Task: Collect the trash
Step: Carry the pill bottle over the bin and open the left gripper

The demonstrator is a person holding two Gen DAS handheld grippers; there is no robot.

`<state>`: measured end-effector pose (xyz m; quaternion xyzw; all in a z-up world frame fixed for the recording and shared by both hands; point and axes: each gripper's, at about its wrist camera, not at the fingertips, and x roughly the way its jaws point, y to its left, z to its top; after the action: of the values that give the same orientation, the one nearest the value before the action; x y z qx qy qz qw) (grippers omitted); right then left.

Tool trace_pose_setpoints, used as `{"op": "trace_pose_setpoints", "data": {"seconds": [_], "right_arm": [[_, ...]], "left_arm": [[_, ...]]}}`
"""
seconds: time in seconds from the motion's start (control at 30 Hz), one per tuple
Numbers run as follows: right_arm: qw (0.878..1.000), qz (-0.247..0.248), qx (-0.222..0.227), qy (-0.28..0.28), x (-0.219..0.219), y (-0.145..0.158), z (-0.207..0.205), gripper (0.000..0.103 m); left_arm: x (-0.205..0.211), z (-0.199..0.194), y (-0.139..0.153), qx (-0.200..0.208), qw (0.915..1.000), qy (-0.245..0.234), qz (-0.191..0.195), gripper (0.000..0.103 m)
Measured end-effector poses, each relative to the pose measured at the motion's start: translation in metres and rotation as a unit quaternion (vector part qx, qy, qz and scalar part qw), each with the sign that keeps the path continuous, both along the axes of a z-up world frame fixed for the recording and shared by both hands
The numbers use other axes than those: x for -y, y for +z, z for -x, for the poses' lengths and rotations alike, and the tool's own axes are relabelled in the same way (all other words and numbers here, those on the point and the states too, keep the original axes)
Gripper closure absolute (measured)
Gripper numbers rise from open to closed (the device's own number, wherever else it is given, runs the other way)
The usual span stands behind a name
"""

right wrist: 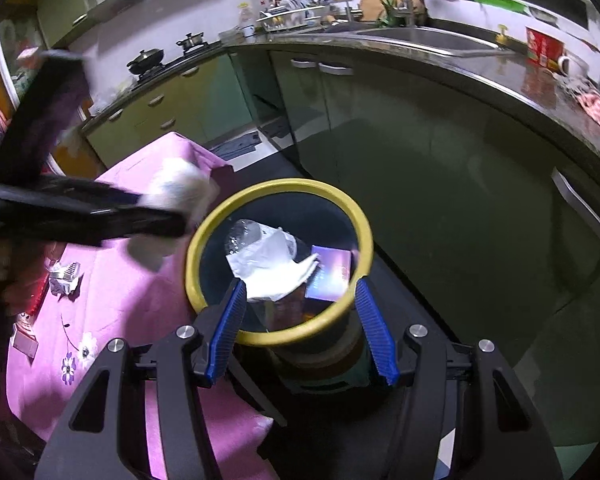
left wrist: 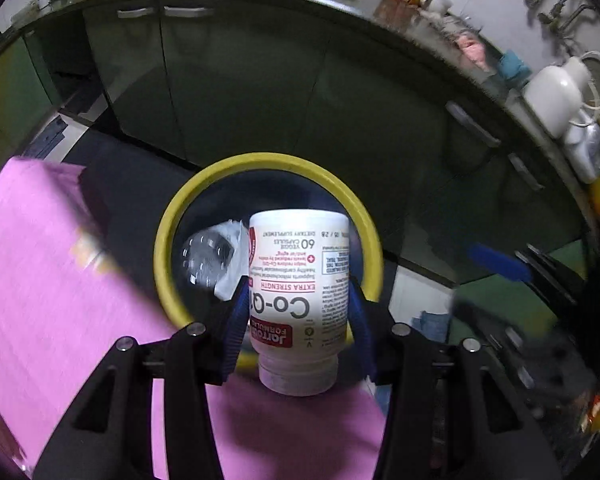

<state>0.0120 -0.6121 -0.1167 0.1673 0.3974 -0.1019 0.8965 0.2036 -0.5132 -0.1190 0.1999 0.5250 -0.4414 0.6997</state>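
My left gripper (left wrist: 298, 284) is shut on a white supplement bottle (left wrist: 300, 300) with red lettering. It holds the bottle by its sides, cap toward the camera, right over the yellow-rimmed trash bin (left wrist: 268, 160). In the right wrist view the same gripper (right wrist: 100, 208) is a dark blur at the left with the white bottle (right wrist: 176, 192) beside the bin's rim (right wrist: 280, 184). My right gripper (right wrist: 300, 282) hangs open above the bin with nothing between its fingers. Inside the bin lie crumpled clear and white plastic (right wrist: 268, 272) and a purple box (right wrist: 330, 272).
The bin stands on the dark floor against a table with a pink flowered cloth (right wrist: 140, 300). A crumpled wrapper (right wrist: 64, 276) and small packets lie on the cloth. Green kitchen cabinets (right wrist: 420, 140) and a counter with a sink (right wrist: 428, 38) run behind the bin.
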Motion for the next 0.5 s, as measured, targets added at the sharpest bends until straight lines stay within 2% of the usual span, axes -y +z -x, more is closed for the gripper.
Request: {"op": "trace_pose_setpoints", "data": {"seconds": [0.1, 0.17, 0.23, 0.37, 0.5], "right_arm": [[1.0, -0.004, -0.003, -0.007, 0.006, -0.003, 0.007, 0.046], [1.0, -0.005, -0.005, -0.01, 0.007, -0.003, 0.007, 0.046], [1.0, -0.004, -0.006, -0.012, 0.008, -0.002, 0.008, 0.046], [1.0, -0.001, -0.003, -0.012, 0.004, 0.002, 0.012, 0.046], [1.0, 0.0, -0.002, -0.014, 0.0, 0.005, 0.012, 0.046]], "left_arm": [[0.015, -0.015, -0.021, -0.007, 0.9999, 0.011, -0.011, 0.055], [0.019, -0.023, -0.028, -0.01, 0.9998, 0.017, -0.009, 0.04], [0.016, -0.028, -0.024, -0.009, 0.9996, 0.026, 0.001, 0.038], [-0.014, -0.021, 0.008, -0.001, 0.9992, 0.025, 0.031, 0.035], [-0.073, -0.007, 0.049, 0.011, 0.9973, 0.031, 0.065, 0.032]]}}
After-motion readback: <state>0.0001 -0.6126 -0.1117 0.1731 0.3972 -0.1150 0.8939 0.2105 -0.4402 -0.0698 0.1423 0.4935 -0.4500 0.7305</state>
